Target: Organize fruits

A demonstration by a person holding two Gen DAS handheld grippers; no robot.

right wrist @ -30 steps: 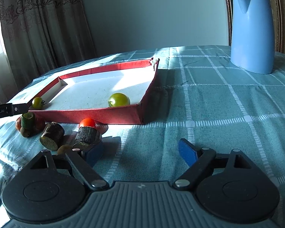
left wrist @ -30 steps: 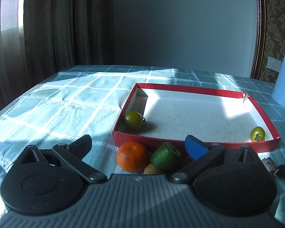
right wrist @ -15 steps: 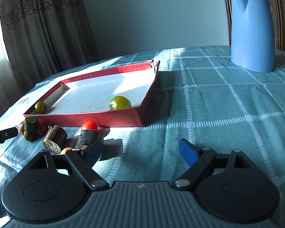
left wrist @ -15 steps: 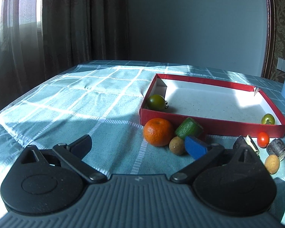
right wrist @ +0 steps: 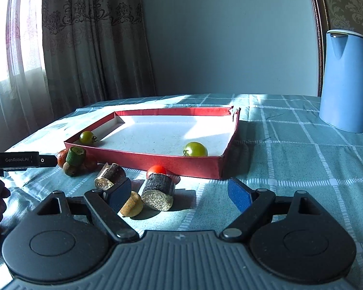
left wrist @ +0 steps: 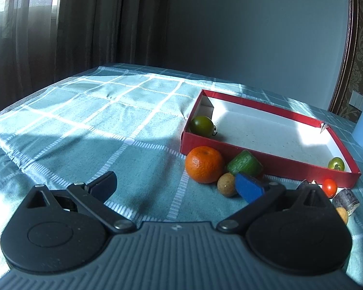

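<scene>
While both sets of fingers stand spread wide and grip nothing, the fruit lies partly inside and partly in front of a shallow red tray (left wrist: 261,160) on a surface covered with a teal checked cloth (left wrist: 104,130). From the left gripper (left wrist: 175,183), an orange (left wrist: 204,164) sits just outside the tray's near wall, touching a green cut piece (left wrist: 244,163) that leans over a small brown round fruit (left wrist: 226,181). Inside the tray, a dark green tomato (left wrist: 201,126) rests in the near left corner and a lighter green tomato (left wrist: 336,163) in the near right corner. From the right gripper (right wrist: 179,191), a red cherry tomato (right wrist: 156,169) sits beside the tray's front wall, just behind a dark bark-skinned cut piece (right wrist: 158,191); a second such piece (right wrist: 109,177) and a tan round fruit (right wrist: 133,204) lie close to the left finger. A blue kettle (right wrist: 343,82) stands well apart to the right, and the left gripper's black body shows at the left edge.
</scene>
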